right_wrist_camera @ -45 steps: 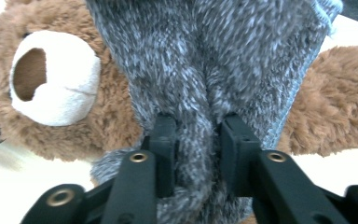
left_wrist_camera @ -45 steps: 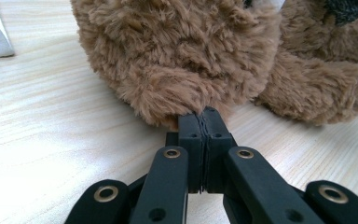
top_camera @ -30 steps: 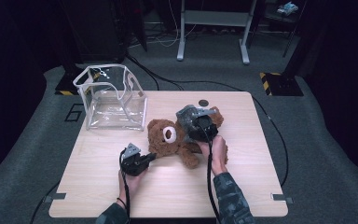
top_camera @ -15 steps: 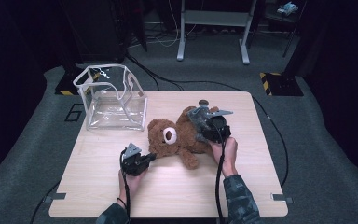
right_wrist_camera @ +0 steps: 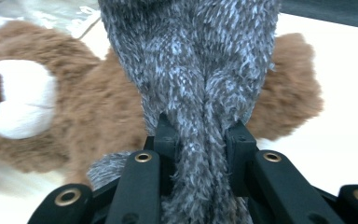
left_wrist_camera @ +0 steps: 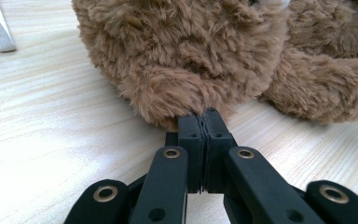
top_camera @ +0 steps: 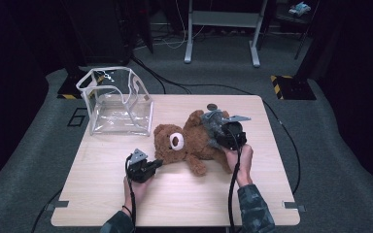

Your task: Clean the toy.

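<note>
The right tongs (right_wrist_camera: 200,135) held the grey cloth (right_wrist_camera: 191,56) on the bear (top_camera: 189,143), the left tongs (left_wrist_camera: 204,122) pinched its fur narrowly, so the fur could slip.

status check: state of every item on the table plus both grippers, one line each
teddy bear: lying on the table, not lifted.
grey knitted garment: bunched, lifted off the bear, pinched in the right jaws.
clear bag: upright, open at top, nothing visible inside.
left gripper: jaws closed, tips touching the bear's fur; whether they pinch fur, cannot tell.
right gripper: clamped on the garment.
small dark disc: flat on the table behind the bear.
</note>
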The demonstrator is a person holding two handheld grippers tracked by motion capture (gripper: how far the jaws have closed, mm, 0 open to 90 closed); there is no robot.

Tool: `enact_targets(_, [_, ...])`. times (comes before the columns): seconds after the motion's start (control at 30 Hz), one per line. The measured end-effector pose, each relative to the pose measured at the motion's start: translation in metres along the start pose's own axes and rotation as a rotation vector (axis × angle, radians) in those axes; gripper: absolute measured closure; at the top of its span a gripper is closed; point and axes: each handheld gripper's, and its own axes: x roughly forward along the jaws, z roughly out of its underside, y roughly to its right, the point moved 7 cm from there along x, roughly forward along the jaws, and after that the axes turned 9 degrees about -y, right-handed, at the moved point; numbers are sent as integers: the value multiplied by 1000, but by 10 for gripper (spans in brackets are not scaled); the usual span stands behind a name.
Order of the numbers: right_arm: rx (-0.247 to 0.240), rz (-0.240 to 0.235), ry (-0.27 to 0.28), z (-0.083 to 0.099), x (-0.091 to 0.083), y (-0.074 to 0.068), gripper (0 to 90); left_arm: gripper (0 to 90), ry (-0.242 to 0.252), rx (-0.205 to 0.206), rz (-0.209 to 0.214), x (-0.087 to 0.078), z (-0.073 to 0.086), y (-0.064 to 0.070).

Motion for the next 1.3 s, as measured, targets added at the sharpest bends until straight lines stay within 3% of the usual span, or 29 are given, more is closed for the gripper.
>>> enact_targets(0.1, [-28, 24, -40, 2, 9, -7, 718, 884, 3, -2, 0, 0, 0, 0])
enact_targets(0.17, [-11, 20, -52, 5, 15, -4, 719, 884, 5, -4, 3, 0, 0, 0])
enact_targets(0.27, [18, 20, -54, 12, 17, 6, 719, 884, 2, -1, 6, 0, 0, 0])
enact_targets(0.4, [43, 55, -84, 20, 16, 21, 721, 884, 2, -4, 6, 0, 0, 0])
enact_targets(0.5, [53, 53, -65, 19, 11, 28, 721, 883, 5, -8, 8, 0, -1, -1])
enact_targets(0.57, [49, 38, -45, 15, 7, 24, 720, 883, 7, -10, 6, 0, -1, -1])
enact_targets(0.73, [28, 46, -69, 10, 15, 16, 720, 882, 4, -7, 6, 0, 0, -1])
enact_targets(1.0, [61, 70, -99, 22, 20, 34, 721, 883, 2, -8, 3, 0, 0, -1])
enact_targets(1.07, [72, 57, -67, 19, 13, 32, 721, 883, 2, -9, 1, 0, 0, -1])
enact_targets(1.17, [27, 9, 2, 8, 4, 19, 721, 883, 0, -8, 0, 0, 0, -1])
enact_targets(1.27, [10, 26, -32, 6, 13, 11, 723, 883, 1, -10, 2, 0, 0, -1])
enact_targets(1.3, [13, 44, -50, 9, 20, 14, 724, 883, 2, -10, 3, 0, 0, -1])
